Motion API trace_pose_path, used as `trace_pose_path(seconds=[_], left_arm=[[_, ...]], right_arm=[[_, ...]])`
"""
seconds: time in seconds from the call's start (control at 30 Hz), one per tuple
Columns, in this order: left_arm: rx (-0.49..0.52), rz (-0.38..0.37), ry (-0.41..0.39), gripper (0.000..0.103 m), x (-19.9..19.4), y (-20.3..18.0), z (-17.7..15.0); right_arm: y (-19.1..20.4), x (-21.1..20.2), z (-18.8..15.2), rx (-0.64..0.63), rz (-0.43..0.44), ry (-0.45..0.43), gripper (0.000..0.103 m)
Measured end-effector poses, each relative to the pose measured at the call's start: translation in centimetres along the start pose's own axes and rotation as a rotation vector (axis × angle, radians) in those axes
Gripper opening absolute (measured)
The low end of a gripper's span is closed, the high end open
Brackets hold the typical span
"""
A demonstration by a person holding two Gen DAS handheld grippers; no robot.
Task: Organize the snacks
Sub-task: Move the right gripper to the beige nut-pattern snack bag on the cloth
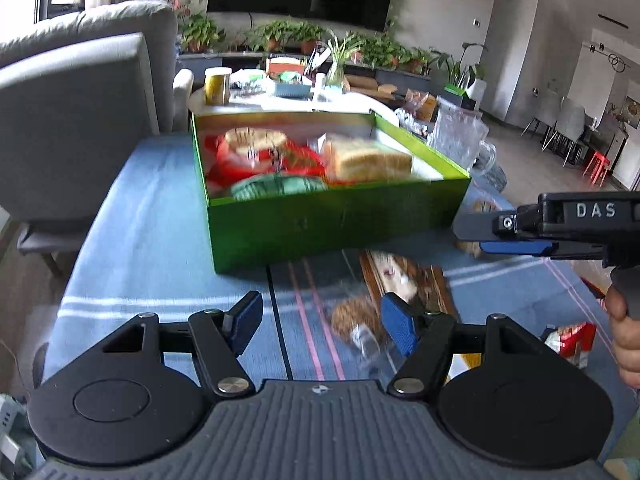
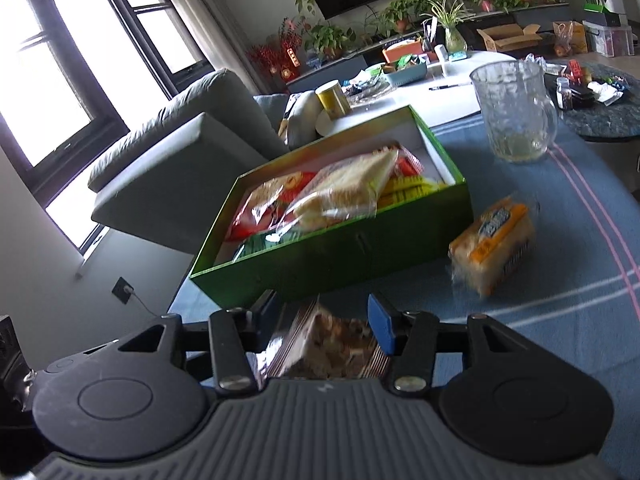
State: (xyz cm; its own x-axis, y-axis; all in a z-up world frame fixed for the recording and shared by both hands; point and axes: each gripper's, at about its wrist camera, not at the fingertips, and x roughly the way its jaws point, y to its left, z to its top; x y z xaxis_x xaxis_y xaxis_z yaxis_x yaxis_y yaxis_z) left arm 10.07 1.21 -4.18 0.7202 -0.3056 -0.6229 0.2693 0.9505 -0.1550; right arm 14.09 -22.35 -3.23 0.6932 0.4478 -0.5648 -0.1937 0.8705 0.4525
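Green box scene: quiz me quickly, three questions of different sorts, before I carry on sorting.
1. True or false: the glass mug stands inside the green box.
2. In the right wrist view, which lies on the cloth right of the box? A orange-labelled bread packet, B red packet, C green packet.
3. What do the left gripper's jaws hold?
Key: 1 false; 2 A; 3 nothing, they stand open.

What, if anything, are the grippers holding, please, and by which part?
Seemingly nothing: the left gripper is empty; the brown packet lies between the fingers of the right gripper, apparently ungripped.
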Motion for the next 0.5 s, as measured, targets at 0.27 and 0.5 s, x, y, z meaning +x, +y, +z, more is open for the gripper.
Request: trace_pose_path(seconds=[0.27,0.5], left_arm=[[-0.004,0.005,0.037,0.063,0.8,-0.5,-0.9],[0.001,-0.018,0.052,0.063,1.4,-1.3,-1.0]], right_arm=[[0.2,0.3,-1.5,0.015,0.022,0.022,0.06],[0.0,0.2,-2.2,0.024,0.008,0.016,0.063]])
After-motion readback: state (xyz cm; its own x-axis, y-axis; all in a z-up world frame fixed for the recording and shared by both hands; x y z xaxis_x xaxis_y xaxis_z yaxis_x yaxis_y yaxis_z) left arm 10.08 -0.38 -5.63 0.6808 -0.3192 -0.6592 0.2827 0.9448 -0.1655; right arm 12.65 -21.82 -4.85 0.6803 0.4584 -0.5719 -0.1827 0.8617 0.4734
